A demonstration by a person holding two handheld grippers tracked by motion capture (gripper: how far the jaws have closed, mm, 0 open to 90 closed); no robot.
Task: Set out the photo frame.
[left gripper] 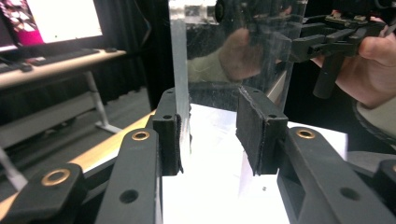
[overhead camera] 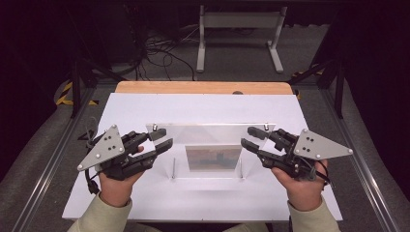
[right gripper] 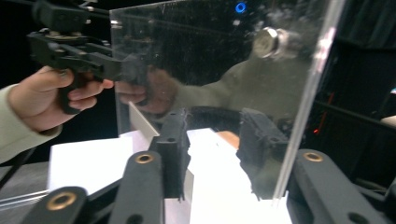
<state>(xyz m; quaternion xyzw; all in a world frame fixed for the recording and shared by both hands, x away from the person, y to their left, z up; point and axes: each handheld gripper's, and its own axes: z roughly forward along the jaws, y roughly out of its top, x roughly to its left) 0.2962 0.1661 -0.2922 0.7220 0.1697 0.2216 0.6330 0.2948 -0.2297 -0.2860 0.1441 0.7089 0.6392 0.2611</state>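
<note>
A clear acrylic panel point(overhead camera: 211, 137) stands on edge across the middle of the white board point(overhead camera: 145, 198), with a bolt at each top corner and two thin metal posts at its foot. My left gripper point(overhead camera: 163, 137) is open at the panel's left edge. In the left gripper view that edge point(left gripper: 180, 56) rises between the jaws, close against the left pad point(left gripper: 171, 140). My right gripper point(overhead camera: 248, 137) is open at the panel's right edge. In the right gripper view the panel point(right gripper: 210, 70) passes between the jaws, and the right jaw shows through it.
The white board lies on a wooden table point(overhead camera: 203, 87). Behind it on the floor stand a grey metal frame point(overhead camera: 239, 36) and loose cables point(overhead camera: 159, 53). A desk with a lit monitor point(left gripper: 60, 18) shows in the left gripper view. Dark rails point(overhead camera: 360, 159) run along both sides.
</note>
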